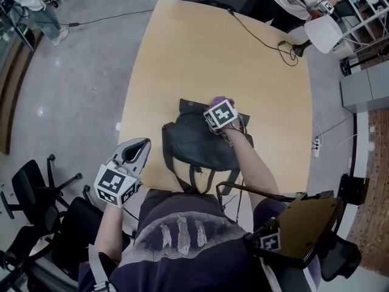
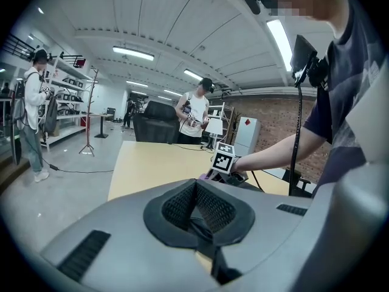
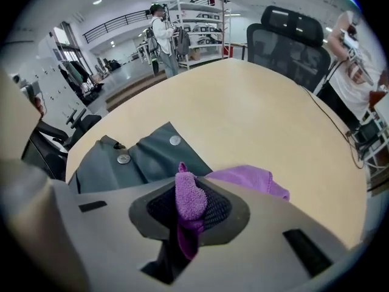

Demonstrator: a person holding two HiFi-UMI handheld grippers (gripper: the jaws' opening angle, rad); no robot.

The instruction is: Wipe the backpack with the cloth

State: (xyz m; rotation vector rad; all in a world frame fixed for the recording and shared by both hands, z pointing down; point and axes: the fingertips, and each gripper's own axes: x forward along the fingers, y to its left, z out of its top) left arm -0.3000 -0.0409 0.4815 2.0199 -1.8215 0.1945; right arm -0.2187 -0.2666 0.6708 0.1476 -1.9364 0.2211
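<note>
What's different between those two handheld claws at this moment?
The right gripper is shut on a purple cloth; the left gripper is shut with nothing in it. The right gripper is over the backpack; the left gripper is held off to the side by the table edge, clear of the backpack. Both are grey, with their jaws together.

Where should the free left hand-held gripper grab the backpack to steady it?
Probably a strap loop at the backpack's near edge, from the left: straps lie loose on the table, nearest the left hand-held gripper, clear of the right hand-held gripper and cloth.
</note>
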